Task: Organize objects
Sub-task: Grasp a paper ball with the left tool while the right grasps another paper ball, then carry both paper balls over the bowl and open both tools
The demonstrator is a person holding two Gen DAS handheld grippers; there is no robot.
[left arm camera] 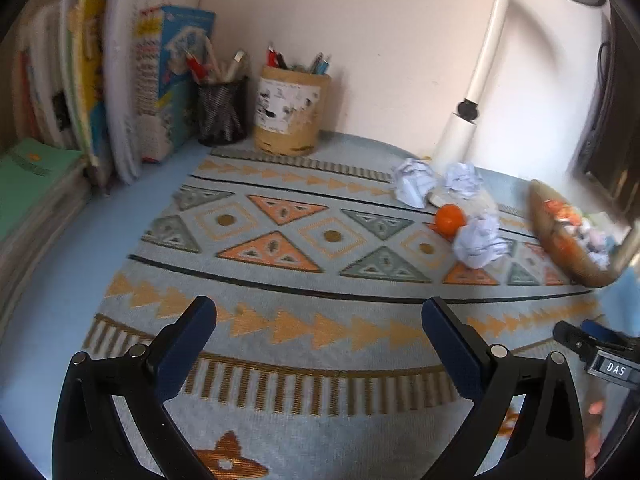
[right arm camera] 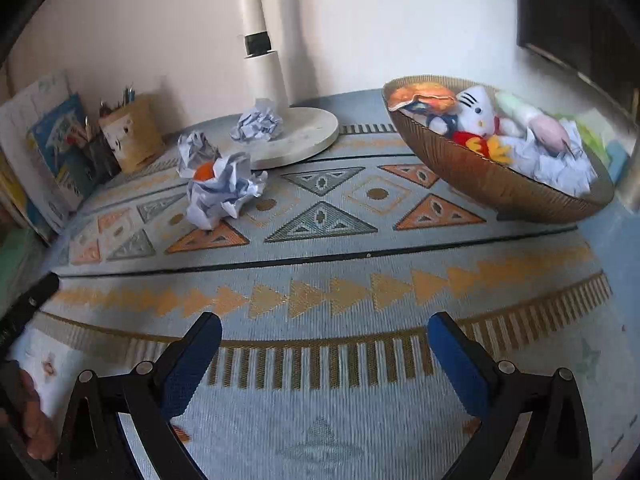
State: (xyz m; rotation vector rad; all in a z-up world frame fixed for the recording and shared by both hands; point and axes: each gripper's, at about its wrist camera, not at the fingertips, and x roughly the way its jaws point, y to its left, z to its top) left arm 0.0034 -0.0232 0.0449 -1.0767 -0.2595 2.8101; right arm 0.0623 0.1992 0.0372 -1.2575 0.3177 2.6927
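Paper balls [right arm camera: 222,193], three, and one orange ball [right arm camera: 205,171] are lying well ahead-left of the right tool [right arm camera: 325,356]. Both tools, left tool [left arm camera: 320,340] included, are gaping empty.

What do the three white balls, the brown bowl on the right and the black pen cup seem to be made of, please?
The white balls look like crumpled paper: matte, with sharp creases and faint ruled lines. The brown bowl shows fine ribbing and a slight sheen, perhaps woven fibre or ribbed plastic; I cannot tell which. The black pen cup looks like metal mesh, with a criss-cross lattice.
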